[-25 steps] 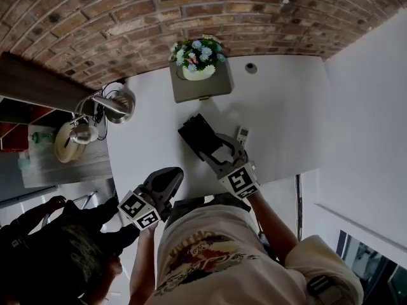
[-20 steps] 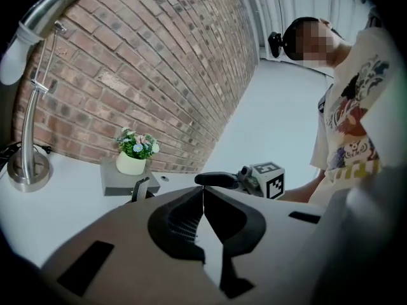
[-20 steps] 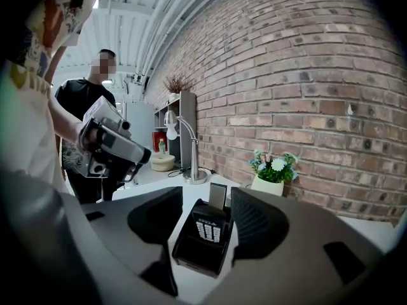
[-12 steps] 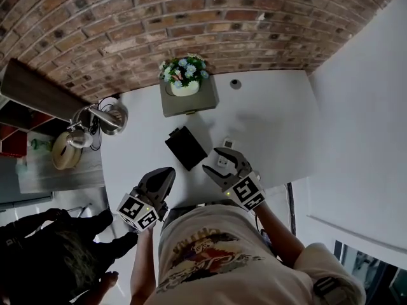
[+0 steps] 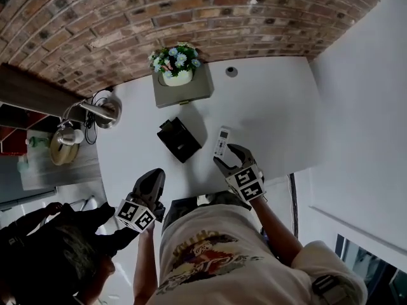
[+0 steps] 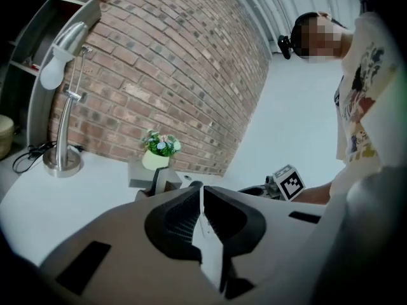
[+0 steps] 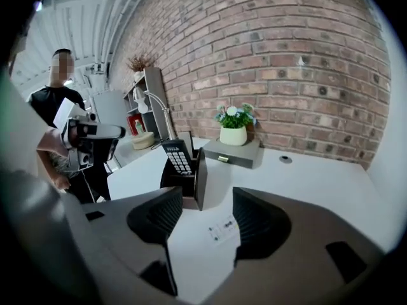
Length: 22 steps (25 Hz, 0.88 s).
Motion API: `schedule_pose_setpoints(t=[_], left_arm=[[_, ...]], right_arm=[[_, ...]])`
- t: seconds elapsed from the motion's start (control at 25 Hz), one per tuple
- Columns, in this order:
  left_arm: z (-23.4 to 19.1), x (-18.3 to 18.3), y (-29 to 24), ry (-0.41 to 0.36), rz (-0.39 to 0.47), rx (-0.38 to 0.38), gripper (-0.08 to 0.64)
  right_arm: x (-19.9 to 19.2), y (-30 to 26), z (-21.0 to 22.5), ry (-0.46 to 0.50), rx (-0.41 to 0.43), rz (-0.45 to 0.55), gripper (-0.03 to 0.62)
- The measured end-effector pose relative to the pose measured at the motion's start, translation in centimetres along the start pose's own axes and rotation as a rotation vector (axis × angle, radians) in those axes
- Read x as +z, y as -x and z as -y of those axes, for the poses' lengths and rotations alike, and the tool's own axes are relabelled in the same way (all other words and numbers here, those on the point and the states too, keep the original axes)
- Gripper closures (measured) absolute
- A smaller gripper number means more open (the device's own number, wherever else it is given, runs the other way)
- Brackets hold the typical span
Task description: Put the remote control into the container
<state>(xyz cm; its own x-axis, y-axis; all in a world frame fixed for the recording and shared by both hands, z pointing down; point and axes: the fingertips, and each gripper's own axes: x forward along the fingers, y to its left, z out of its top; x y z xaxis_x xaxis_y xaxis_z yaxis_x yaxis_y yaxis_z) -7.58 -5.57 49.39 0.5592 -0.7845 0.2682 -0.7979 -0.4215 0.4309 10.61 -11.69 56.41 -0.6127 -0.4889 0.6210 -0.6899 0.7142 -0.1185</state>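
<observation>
The right gripper's (image 7: 208, 222) fingers (image 7: 154, 216) stood wide apart, gripping nothing. Between them lay the near end of the white remote (image 7: 224, 229), flat on the table (image 5: 273, 113) with a small label showing. Neither pad visibly pressed on it. In the head view the white remote pointed away from the gripper, toward the wall.

Just left of it stood the black container (image 7: 199, 170), open at the top. A black remote (image 7: 176, 156) stood upright inside, its keypad facing the right gripper. The white remote and the container were near each other but apart.

The left gripper's (image 6: 200, 202) fingers (image 6: 172, 224) were closed together on nothing, with only a thin slit between them. That gripper hung at the table's near edge, close to the person's body and well clear of both remotes.

Behind the container sat a grey box (image 5: 184, 91) carrying a pot of flowers (image 5: 173, 59), against the brick wall (image 5: 191, 18). A lamp (image 5: 105, 110) stood at the table's left corner. A second person (image 7: 60, 116) stood off to the left.
</observation>
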Motion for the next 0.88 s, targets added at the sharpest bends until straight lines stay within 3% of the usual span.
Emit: schedule_pose_setpoints(t=[0.2, 0.4, 0.88], left_arm=[[-1.2, -4.7, 2.1, 0.107, -0.091, 0.029, 0.552], [-1.9, -4.0, 2.9, 0.096, -0.141, 0.014, 0.552], [-6.6, -3.8, 4.6, 0.120, -0.184, -0.082, 0.552]], right_arm=[[-4.7, -2.0, 1.6, -0.139, -0.088, -0.084, 0.350], [-8.3, -4.2, 2.5, -0.236, -0.169, -0.154, 0.348], [-11.5, -9.1, 2.9, -0.392, -0.332, -0.249, 0.285]])
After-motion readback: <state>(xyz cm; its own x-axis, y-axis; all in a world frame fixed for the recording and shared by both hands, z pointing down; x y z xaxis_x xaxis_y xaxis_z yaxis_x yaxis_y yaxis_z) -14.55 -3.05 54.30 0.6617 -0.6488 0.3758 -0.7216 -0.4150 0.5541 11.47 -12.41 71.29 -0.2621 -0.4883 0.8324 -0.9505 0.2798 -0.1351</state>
